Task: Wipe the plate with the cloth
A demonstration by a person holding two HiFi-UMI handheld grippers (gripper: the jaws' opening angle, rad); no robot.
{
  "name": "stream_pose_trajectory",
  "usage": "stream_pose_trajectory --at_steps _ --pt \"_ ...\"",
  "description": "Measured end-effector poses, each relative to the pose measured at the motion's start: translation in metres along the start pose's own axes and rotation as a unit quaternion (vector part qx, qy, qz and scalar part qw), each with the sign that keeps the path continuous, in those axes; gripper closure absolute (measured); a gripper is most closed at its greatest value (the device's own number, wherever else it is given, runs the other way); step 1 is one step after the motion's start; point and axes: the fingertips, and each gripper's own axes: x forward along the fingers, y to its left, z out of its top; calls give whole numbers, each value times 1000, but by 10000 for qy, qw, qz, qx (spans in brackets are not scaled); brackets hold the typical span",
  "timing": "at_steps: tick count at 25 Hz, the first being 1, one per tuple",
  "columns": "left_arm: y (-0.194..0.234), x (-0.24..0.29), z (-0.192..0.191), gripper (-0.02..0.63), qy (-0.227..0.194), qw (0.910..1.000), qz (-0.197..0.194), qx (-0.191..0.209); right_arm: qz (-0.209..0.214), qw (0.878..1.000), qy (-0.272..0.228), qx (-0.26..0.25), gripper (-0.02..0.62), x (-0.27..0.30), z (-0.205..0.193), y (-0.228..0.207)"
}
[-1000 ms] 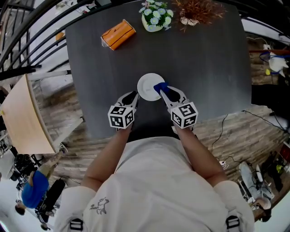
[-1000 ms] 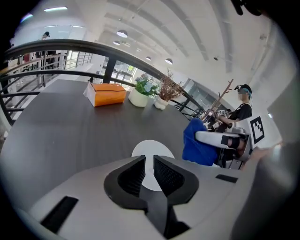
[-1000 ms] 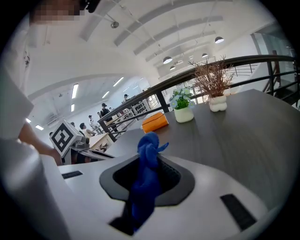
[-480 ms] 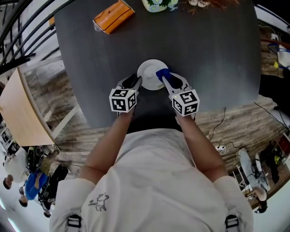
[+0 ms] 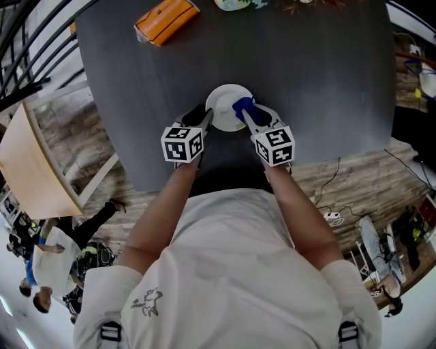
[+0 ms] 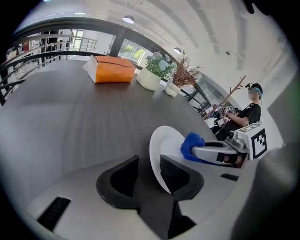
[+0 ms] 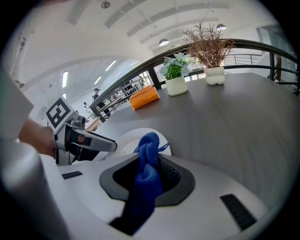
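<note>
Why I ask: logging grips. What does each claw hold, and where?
Right claw: blue cloth, pinched mid-bunch. Left claw: nothing gripped; its jaws are opening with the rim of the plate between them.

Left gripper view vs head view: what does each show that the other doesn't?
Left gripper view only: left gripper, jaws opening, white plate rim between them; ceiling lights. Head view only: left marker cube, the person's forearms, floor. Both: plate, blue cloth in right gripper, orange box, dark table.

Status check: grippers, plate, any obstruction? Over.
Left gripper fingers opening, plate rim between them. Right gripper shut on blue cloth, at plate's edge. Orange box far side, not in the way.
</note>
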Motion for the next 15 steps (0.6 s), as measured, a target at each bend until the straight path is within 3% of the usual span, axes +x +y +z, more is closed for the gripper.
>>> stream_pose_trajectory --at_steps 10,15 --pt "-16 9 8 474 5 9997 -238 -33 63 9999 -124 98 523 1 -3 -2" --pt "-29 5 15 548 -194 9985 -407 -309 -24 9999 30 111 523 -4 -8 -3"
